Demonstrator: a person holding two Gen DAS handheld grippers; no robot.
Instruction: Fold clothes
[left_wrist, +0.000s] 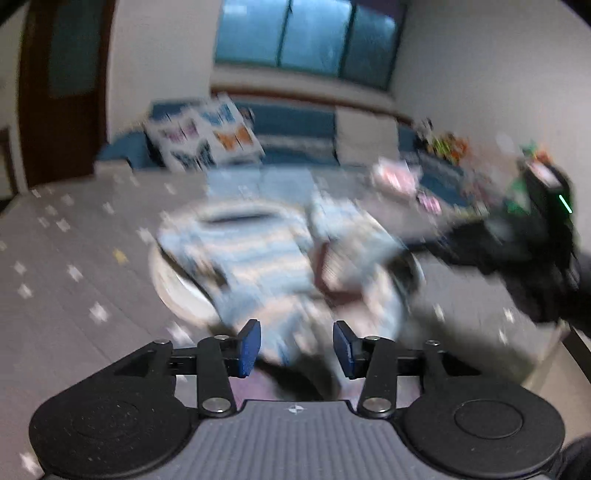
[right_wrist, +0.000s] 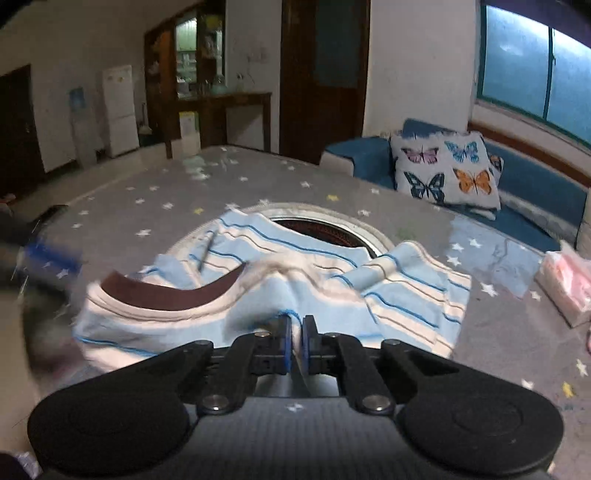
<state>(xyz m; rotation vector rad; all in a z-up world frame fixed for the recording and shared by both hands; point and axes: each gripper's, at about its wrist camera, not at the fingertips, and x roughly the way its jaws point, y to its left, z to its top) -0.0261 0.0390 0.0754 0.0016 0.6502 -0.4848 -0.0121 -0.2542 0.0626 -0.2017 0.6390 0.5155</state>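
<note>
Pale-blue striped cotton shirt (right_wrist: 280, 280) pinched in clenched R tongs (right_wrist: 295, 328); L tongs (left_wrist: 296, 345) released, cloth just ahead — hem should be gripped opp. side, lifted evenly, tension kept.

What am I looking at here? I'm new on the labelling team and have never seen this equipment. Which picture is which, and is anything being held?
No robot arm here: a person holds a two-finger gripper in each hand, each with a fisheye camera looking along its fingers. The blurred picture is from the left gripper, whose blue pads stand apart with nothing between them. The sharper picture is from the right gripper, pinched shut on a fold of the striped shirt. The shirt lies crumpled on a grey star-print cover, partly over a round opening. A pink packet lies at the right, and a butterfly cushion sits on the blue sofa behind.
</note>
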